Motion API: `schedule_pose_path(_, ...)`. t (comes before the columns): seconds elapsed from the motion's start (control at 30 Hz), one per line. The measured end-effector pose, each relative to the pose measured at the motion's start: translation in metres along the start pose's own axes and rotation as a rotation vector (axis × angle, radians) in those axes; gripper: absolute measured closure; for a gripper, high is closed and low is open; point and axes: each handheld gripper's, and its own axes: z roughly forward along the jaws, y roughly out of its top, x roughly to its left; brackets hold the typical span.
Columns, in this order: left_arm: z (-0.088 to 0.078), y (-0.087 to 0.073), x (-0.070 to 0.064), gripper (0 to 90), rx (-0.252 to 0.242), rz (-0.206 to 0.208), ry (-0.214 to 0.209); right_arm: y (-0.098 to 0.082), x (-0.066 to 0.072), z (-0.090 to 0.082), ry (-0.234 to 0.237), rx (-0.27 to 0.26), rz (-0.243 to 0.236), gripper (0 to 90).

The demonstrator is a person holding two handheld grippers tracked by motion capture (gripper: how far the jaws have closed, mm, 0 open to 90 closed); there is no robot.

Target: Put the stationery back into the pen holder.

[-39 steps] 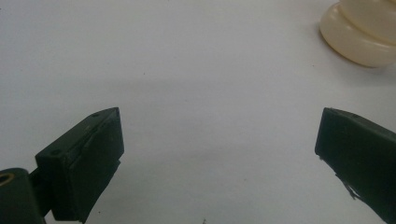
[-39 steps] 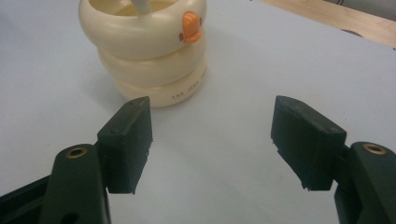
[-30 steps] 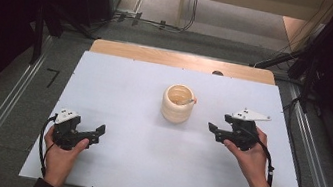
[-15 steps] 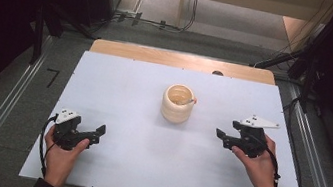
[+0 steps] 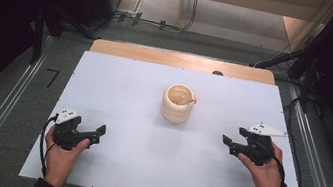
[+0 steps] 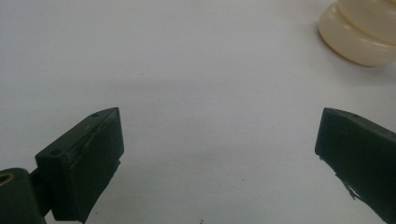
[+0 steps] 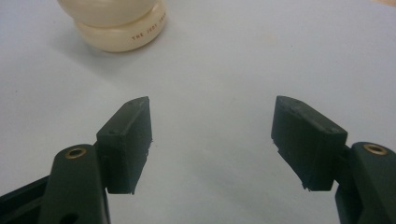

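Observation:
A cream ribbed cup (image 5: 178, 103) stands upright near the middle of the white table (image 5: 130, 87), with a thin utensil resting in it. Its base shows at the top right of the left gripper view (image 6: 357, 35) and at the top left of the right gripper view (image 7: 119, 23). My left gripper (image 5: 99, 130) sits low at the front left, open and empty, its jaws wide apart (image 6: 219, 154). My right gripper (image 5: 226, 142) rests at the front right, also open with nothing between its jaws (image 7: 212, 135). Both stand well apart from the cup.
A wooden strip (image 5: 182, 61) runs along the table's far edge. Metal rails (image 5: 4, 113) flank both sides. Cables (image 5: 136, 18) lie on the floor beyond, and dark equipment stands at the far left and right.
My right gripper has drawn back from the cup, moving right and toward the front edge. The left gripper has stayed where it was.

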Motion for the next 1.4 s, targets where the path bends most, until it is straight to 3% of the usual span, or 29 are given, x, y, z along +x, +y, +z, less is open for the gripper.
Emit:
schedule_pose_path(0.73, 0.001, 0.0, -0.001, 1.8, 0.004, 0.0, 0.002, -0.036, -0.015, -0.023, -0.063, 0.027, 0.029, 27.1)
schedule_pose_path(1.4, 0.001, 0.0, -0.001, 1.9, 0.001, -0.002, 0.0, -0.059, -0.019, -0.043, -0.112, 0.026, 0.057, 26.8)
